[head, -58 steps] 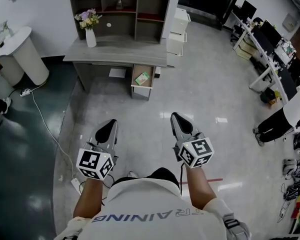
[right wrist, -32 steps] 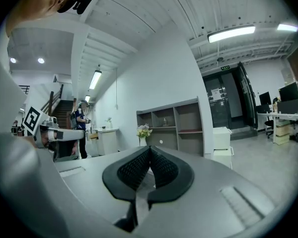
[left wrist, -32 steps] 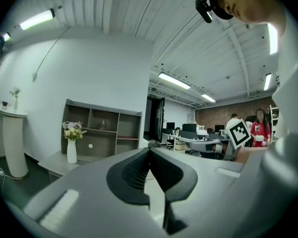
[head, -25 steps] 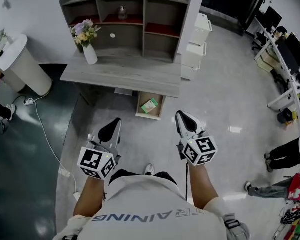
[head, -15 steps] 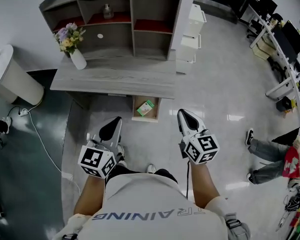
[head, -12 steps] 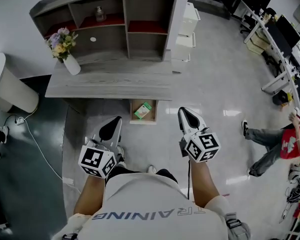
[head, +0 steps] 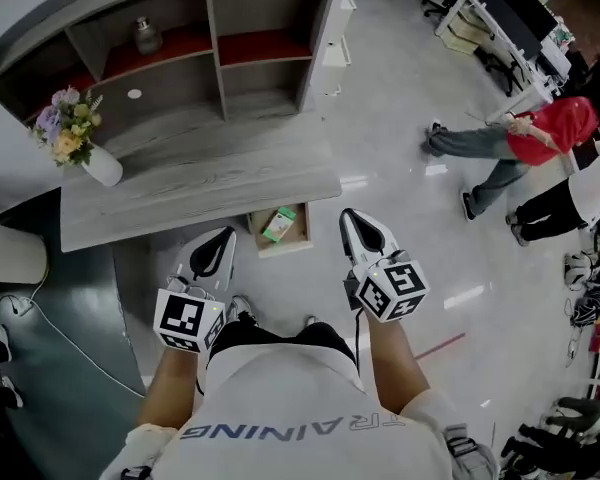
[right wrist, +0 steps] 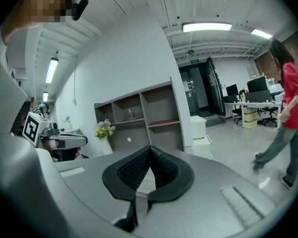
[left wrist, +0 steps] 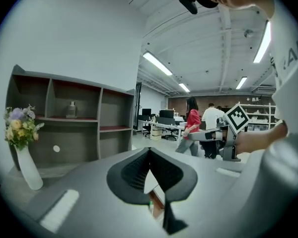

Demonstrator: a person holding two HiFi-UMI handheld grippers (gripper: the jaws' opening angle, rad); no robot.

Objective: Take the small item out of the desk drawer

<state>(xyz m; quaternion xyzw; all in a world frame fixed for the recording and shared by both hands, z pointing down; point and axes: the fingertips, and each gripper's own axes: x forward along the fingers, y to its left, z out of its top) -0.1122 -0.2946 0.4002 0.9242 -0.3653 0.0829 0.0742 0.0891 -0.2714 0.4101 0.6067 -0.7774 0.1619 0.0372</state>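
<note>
**Q:** What has moved?

**A:** The desk [head: 200,183] has come closer and swung round in the head view since the earlier frames. Its open drawer [head: 283,247] now lies between my two gripper tips and just ahead of them. A person in a red top [head: 540,128] has walked in on the far right.

**Q:** The item?

**A:** Small green-and-white item [head: 278,225], lying flat in the drawer, tilted a little against its sides. The drawer is pulled out from under the desk's front edge. Nothing touches the item.

**Q:** Your jaws?

**A:** Left gripper [head: 216,248]: pads pressed together at the tip, nothing between them. It hangs over the floor [head: 410,208] just left of the drawer, apart from it. Right gripper [head: 356,226]: closed the same way and empty, just right of the drawer, not touching it. Both point toward the desk.

**Q:** Surroundings?

**A:** A white vase of flowers [head: 100,165] stands on the desktop at its left end. A shelf unit [head: 215,28] stands at the back of the desk, with red-lined upper compartments. A small bottle [head: 146,36] stands in the upper left one, and a white disc [head: 133,94] shows on the back panel below it. Office desks and a second person, in a white top, lie beyond the person in red.
</note>
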